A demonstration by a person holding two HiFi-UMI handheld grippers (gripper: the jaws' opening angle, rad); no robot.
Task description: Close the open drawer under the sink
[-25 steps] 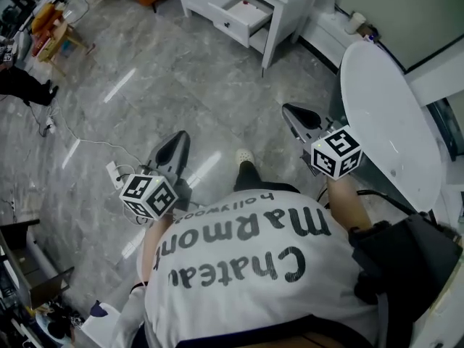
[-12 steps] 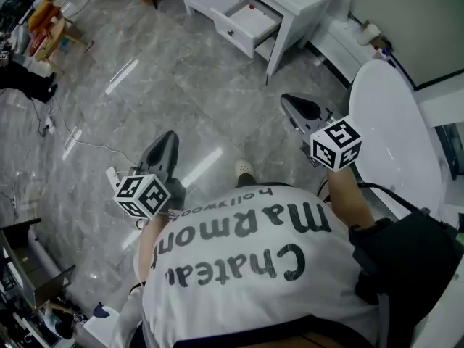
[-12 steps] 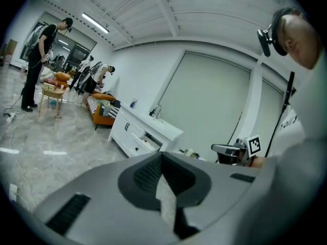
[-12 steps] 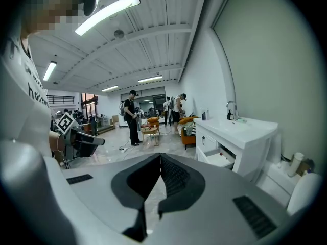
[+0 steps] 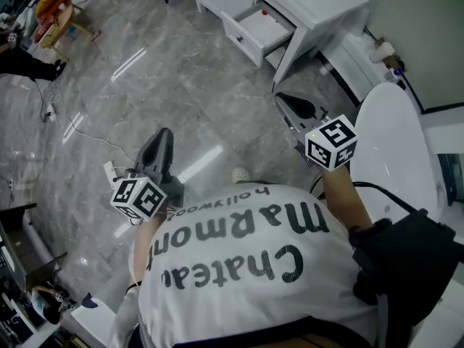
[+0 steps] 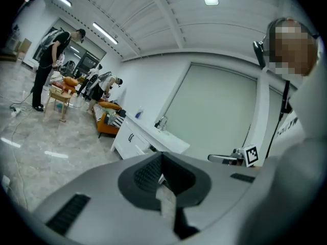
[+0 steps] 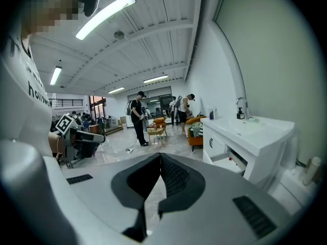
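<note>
The white sink cabinet [image 5: 319, 6] stands at the far end of the floor, with one drawer [image 5: 264, 27] pulled out; a small red item lies inside it. The right gripper view shows the same open drawer [image 7: 232, 160] below the basin and tap [image 7: 240, 106]. Both grippers are held out in front of me, well short of the cabinet, over the grey marble floor. My left gripper [image 5: 163, 133] [image 6: 162, 154] is shut with nothing in it. My right gripper [image 5: 281, 98] [image 7: 160, 154] is also shut and empty, and it points toward the cabinet.
A large white rounded tub [image 5: 391, 151] lies close on my right. A cable and power strip [image 5: 109, 171] lie on the floor at the left. A person [image 5: 29, 67] stands at the far left beside small tables, and a paper roll [image 5: 383, 51] sits by the wall.
I have walked toward the cabinet, which now looks nearer in the head view. Both grippers travelled forward with me and stayed shut.
</note>
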